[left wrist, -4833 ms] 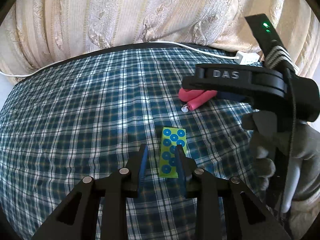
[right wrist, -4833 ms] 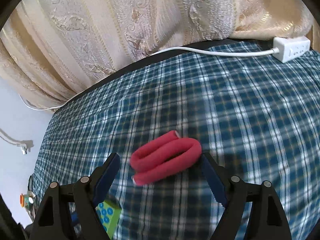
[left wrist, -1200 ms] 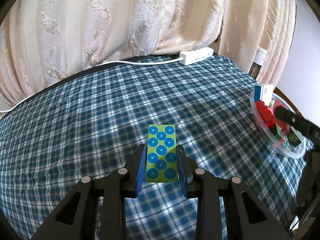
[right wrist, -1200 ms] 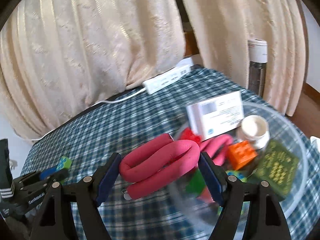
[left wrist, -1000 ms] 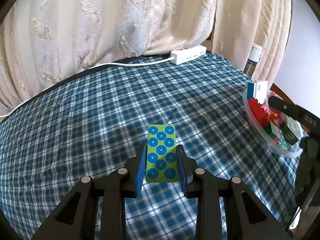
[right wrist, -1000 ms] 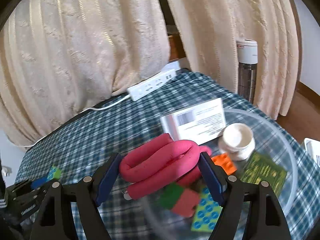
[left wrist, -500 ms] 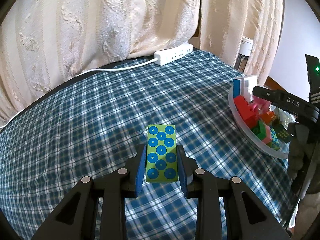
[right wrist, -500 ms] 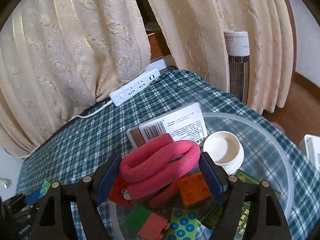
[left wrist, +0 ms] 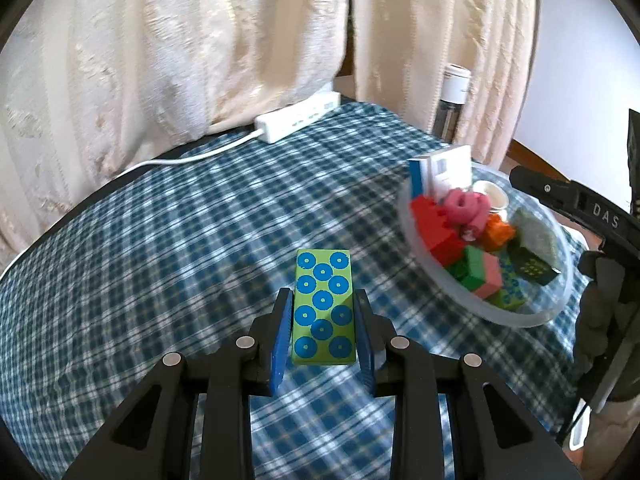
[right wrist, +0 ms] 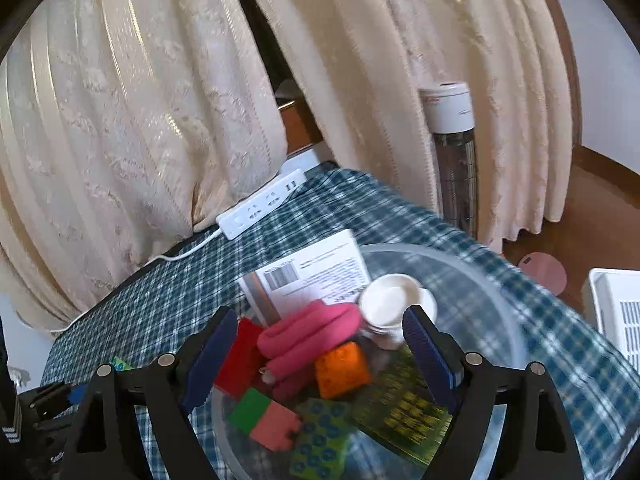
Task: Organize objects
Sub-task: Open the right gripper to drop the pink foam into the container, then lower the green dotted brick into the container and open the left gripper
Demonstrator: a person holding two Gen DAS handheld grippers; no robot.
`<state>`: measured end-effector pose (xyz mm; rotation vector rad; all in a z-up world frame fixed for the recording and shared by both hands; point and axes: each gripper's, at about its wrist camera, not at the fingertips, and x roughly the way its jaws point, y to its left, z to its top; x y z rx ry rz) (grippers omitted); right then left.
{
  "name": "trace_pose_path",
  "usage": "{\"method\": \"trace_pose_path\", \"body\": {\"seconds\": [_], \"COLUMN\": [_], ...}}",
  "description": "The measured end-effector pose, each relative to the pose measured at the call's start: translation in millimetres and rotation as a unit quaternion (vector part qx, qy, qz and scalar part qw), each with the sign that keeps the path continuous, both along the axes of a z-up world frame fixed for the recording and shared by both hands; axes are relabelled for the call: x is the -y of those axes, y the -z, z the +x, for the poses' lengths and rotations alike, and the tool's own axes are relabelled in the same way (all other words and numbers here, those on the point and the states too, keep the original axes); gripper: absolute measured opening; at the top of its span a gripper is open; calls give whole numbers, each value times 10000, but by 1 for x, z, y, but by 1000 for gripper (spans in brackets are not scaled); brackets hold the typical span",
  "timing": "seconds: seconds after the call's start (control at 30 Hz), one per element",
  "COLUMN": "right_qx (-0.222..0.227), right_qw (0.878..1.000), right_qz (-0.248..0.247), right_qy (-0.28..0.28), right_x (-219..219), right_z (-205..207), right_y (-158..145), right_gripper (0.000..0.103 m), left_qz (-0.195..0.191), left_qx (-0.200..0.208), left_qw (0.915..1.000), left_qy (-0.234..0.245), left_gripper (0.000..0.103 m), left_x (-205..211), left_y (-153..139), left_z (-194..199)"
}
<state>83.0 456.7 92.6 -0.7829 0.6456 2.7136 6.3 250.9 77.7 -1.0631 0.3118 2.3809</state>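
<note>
Released since the earlier frame, pink foam roll [right wrist: 310, 334] lies in clear bowl [right wrist: 492, 300]; right gripper [right wrist: 320, 356] jaws have just been opening, empty. Left gripper [left wrist: 323, 338] jaws clamp green dotted block [left wrist: 323, 306].

My path across the plaid table [left wrist: 168, 240] is open on the left and middle, with only the power strip [left wrist: 298, 118] at the far edge. The clear bowl [right wrist: 492, 304] is crowded: white box [right wrist: 316, 276], pink foam roller [right wrist: 308, 334] and small white jar [right wrist: 390, 300] fill its near half, leaving bare room on its far right.
</note>
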Motion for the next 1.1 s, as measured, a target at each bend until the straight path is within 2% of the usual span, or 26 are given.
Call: {"method": "trace_pose_path", "body": {"seconds": [0.37,0.67,0.9,1.1], "right_qx": [-118,-83,-76,-128], "right_qw": [9985,9973,9968,9966], "right_qz": [90,-42,-95,-91], "right_qy": [536,730,794,803], "right_x": [-31,-50,-59,-61], "right_z": [43,59,67,72], "right_y": [-4,4,8,6], "right_gripper": [88,88,88,88], "left_qz": [102,190,189,142], "left_qx": [144,277,566,639], "left_qw": [9971,9922,9883,9884], "left_qy": [734,1199,1406,1367], "left_gripper": [30,30,30,30], "left_x": [-64,-111,-137,-145], "left_y": [-4,-2,7,14], "left_z": [15,23,24,21]}}
